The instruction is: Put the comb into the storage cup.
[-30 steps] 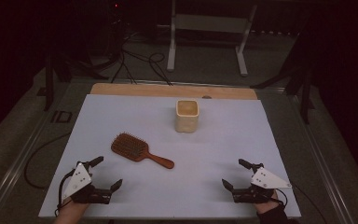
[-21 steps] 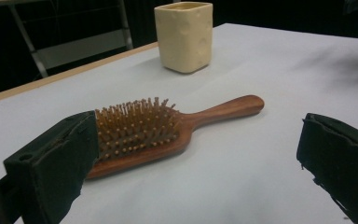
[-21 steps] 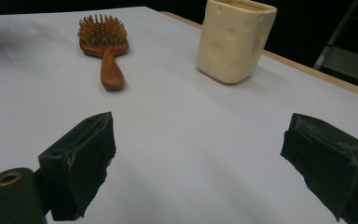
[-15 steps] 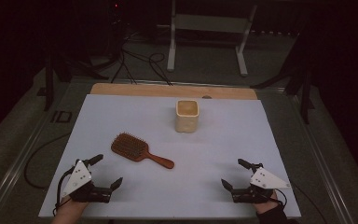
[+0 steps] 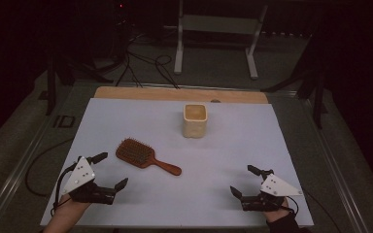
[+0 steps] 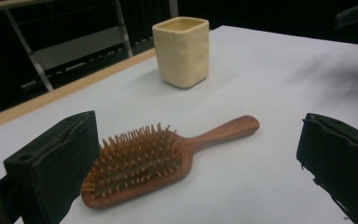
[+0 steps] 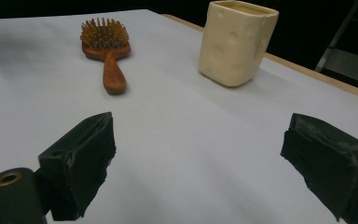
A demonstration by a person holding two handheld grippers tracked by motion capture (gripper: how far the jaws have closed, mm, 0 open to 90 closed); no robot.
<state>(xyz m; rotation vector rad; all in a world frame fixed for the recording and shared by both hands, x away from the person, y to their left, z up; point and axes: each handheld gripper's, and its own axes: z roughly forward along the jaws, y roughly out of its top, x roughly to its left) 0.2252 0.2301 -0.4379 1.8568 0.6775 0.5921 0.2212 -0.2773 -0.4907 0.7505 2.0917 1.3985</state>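
Sitting upright toward the far middle of the bench (image 5: 126,116), cream cup (image 5: 194,120) with dimpled sides, squarish mouth. Inside looks brownish from the high view; contents cannot be told. The gripper views catch just the rim edge, nothing inside readable.

Wooden hairbrush (image 5: 144,156) lies flat on the pale sheet, bristles up, handle pointing toward the right near side, well apart from the cup.

Left hand-held gripper (image 5: 106,171) rests at the near left corner, jaws spread wide, holding nothing; the hairbrush head is near it but not touching. Right hand-held gripper (image 5: 246,180) sits at the near right, jaws also wide apart, empty, well apart from hairbrush and cup.

Left gripper view: hairbrush close between the two black jaws, individual bristles clear, cup behind it, a bit of the other gripper at the top right edge. Right gripper view: cup's dimples close on the right, hairbrush farther off at the upper left, handle end nearest. High view adds the wooden bench strip at the far edge, cables (image 5: 145,63) on the floor and a metal stand (image 5: 213,29) behind.
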